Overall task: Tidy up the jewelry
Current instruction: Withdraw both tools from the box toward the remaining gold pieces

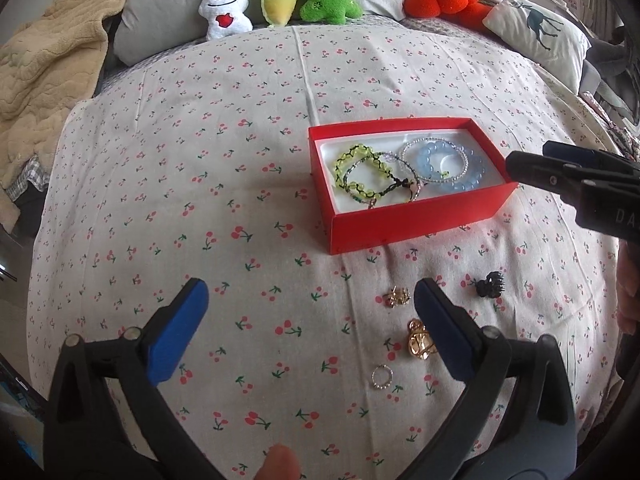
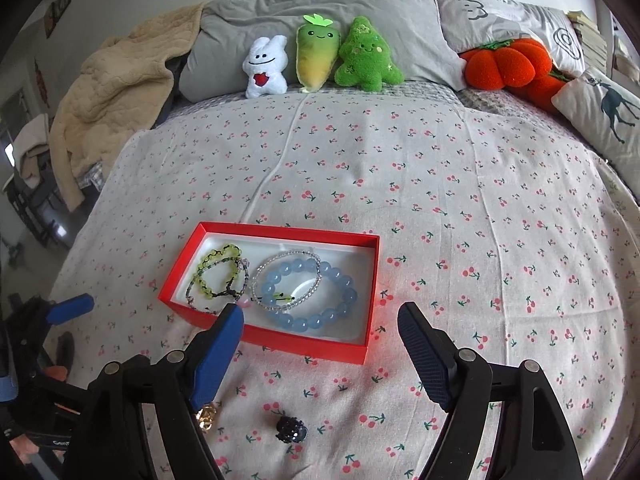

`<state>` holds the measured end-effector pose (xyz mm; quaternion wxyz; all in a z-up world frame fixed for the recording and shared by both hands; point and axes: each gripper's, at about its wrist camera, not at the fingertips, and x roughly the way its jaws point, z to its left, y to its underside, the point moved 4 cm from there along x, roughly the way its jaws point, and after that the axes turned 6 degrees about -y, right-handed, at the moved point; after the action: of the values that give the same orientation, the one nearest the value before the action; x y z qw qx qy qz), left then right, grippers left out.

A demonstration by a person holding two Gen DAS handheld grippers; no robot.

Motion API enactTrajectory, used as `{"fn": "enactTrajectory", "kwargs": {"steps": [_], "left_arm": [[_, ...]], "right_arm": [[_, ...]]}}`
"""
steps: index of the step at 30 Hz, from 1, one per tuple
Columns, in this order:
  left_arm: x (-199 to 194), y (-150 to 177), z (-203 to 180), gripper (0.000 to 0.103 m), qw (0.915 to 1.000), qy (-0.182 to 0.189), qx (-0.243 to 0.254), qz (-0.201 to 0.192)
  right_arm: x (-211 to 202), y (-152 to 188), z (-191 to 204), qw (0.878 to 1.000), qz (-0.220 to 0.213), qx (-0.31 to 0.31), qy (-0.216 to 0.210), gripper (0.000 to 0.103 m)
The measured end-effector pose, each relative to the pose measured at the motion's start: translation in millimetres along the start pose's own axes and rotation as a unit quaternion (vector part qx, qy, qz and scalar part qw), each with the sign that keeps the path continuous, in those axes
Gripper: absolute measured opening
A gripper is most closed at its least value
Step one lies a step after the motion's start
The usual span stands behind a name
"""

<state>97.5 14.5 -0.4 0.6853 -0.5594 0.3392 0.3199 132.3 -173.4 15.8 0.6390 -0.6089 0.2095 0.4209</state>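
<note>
Both my grippers stand wide with nothing between the pads: my left gripper (image 1: pixel 312 312) hangs over the cherry-print sheet (image 1: pixel 240 160), and my right gripper (image 2: pixel 320 344) hovers at the near wall of the red box (image 2: pixel 280 342). The bracelets are already in the box, the blue bead bracelet (image 2: pixel 316 296) beside the green bead bracelets (image 2: pixel 216 276). Still loose on the sheet, in front of the box, are the gold clip (image 1: pixel 420 344), the small gold charm (image 1: pixel 396 297), the thin ring (image 1: pixel 382 377) and the black claw clip (image 1: pixel 489 283). These pieces are small and flat on soft cloth, so I judge the chief risk is pinching fabric along with them, or having the ring slide out from my wide pads. My two grippers are also near each other around the box, so reaching for the same piece could knock them together or shove the light box aside.
</note>
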Motion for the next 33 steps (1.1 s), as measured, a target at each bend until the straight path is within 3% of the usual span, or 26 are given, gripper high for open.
{"fn": "enactTrajectory", "kwargs": {"steps": [8, 19, 27, 33], "left_arm": [[0.0, 19.6, 0.6, 0.102, 0.9996, 0.008, -0.004, 0.027], [-4.8, 34.0, -6.1, 0.102, 0.9993, 0.015, 0.024, 0.023], [0.4, 50.2, -3.8, 0.102, 0.9987, 0.025, 0.03, 0.032], [0.7, 64.5, -3.2, 0.102, 0.9978, 0.047, 0.036, 0.028]], "right_arm": [[-11.5, 27.8, 4.6, 1.0, 0.023, -0.006, 0.005, 0.084], [-20.0, 67.4, 12.2, 0.999, 0.048, -0.024, -0.004, 0.085], [-15.2, 91.2, 10.4, 0.996, 0.06, -0.059, 0.016, 0.085], [-15.5, 113.6, 16.6, 0.994, 0.062, -0.092, 0.007, 0.085]]}}
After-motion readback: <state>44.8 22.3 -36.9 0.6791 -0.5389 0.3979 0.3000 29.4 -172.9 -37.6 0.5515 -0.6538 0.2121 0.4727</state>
